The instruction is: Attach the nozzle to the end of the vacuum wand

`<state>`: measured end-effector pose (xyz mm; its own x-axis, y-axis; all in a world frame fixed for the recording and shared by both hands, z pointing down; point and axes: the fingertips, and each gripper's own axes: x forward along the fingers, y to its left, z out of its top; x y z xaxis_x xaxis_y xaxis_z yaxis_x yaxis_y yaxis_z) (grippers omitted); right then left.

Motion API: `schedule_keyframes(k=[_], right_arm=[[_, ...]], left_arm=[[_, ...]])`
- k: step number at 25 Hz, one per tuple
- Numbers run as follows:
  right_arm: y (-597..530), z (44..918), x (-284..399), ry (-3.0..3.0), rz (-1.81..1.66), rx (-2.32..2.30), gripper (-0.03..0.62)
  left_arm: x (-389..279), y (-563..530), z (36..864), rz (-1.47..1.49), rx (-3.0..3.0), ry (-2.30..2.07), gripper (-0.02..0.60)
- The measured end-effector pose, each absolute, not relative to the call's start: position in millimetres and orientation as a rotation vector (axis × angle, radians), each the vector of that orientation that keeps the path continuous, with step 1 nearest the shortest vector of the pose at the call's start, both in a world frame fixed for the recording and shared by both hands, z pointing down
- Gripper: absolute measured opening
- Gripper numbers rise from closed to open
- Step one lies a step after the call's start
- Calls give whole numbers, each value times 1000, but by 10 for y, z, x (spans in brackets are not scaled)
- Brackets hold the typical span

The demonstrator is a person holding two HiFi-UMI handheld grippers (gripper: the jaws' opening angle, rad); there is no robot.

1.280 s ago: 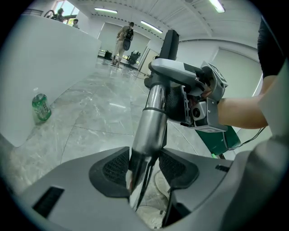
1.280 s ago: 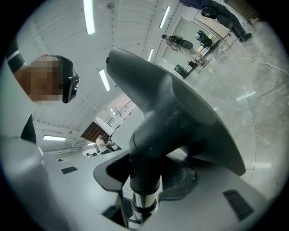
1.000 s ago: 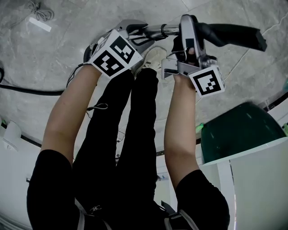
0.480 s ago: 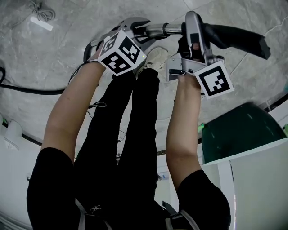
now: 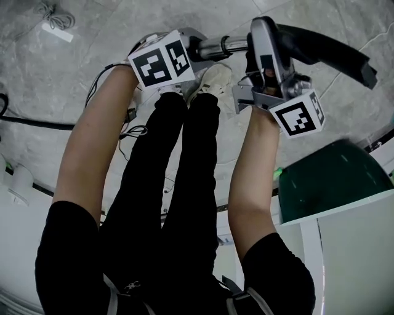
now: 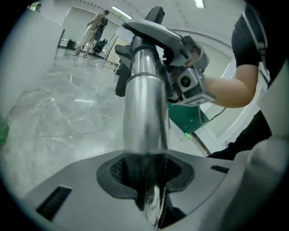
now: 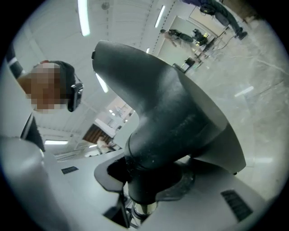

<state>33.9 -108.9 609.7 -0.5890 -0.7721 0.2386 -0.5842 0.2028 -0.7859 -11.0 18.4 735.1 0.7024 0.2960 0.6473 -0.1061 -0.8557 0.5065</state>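
Observation:
In the head view the silver vacuum wand (image 5: 215,45) runs level above the floor, and the black nozzle (image 5: 326,49) continues from its right end. My left gripper (image 5: 192,43) is on the wand's left part. Its jaws are closing, and the wand (image 6: 144,113) lies in the pad notches with a pad against each side. My right gripper (image 5: 265,38) is shut on the nozzle's round black neck (image 7: 153,176). A short piece of silver tube (image 7: 143,210) shows below the neck. From the left gripper (image 6: 146,180) I see the right gripper (image 6: 186,79) at the wand's far end.
A dark green bin (image 5: 326,178) stands at the right beside a white top (image 5: 351,246). A black cable (image 5: 37,123) and a white cord (image 5: 52,13) lie on the marble floor. The person's legs and shoe (image 5: 212,80) are under the wand. People (image 6: 92,29) stand far off.
The left gripper has rolled and shifted left and up the picture, and its jaws have closed in on the wand. The right gripper moved slightly right, and the nozzle's far end dipped a little.

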Motion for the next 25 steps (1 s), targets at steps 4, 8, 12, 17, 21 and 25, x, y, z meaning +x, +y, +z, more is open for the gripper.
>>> schedule_keyframes(k=[4,8,12,17,21,25], right_arm=[[-1098,6210,291,2238,-1376,-1241,169],[-1077,6366,579,2062,-1457,-1655,168],[-1053,6378,397,2217,-1473,-1453,167],[-990,6292,163,2331,-1430,-1029,166],[-1098,6445,496,2103,-1442,-1525,161],[-1140,6658,534,1977,-1568,-1853,160]], left_arm=[[-150,190,7406,1057,2351,8,118],[10,228,7451,1114,2313,-73,120],[-44,288,7441,1112,2284,-25,120],[-98,341,7472,1098,2273,-13,120],[38,212,7453,1075,2265,-141,126],[36,218,7509,1076,2198,-177,137]])
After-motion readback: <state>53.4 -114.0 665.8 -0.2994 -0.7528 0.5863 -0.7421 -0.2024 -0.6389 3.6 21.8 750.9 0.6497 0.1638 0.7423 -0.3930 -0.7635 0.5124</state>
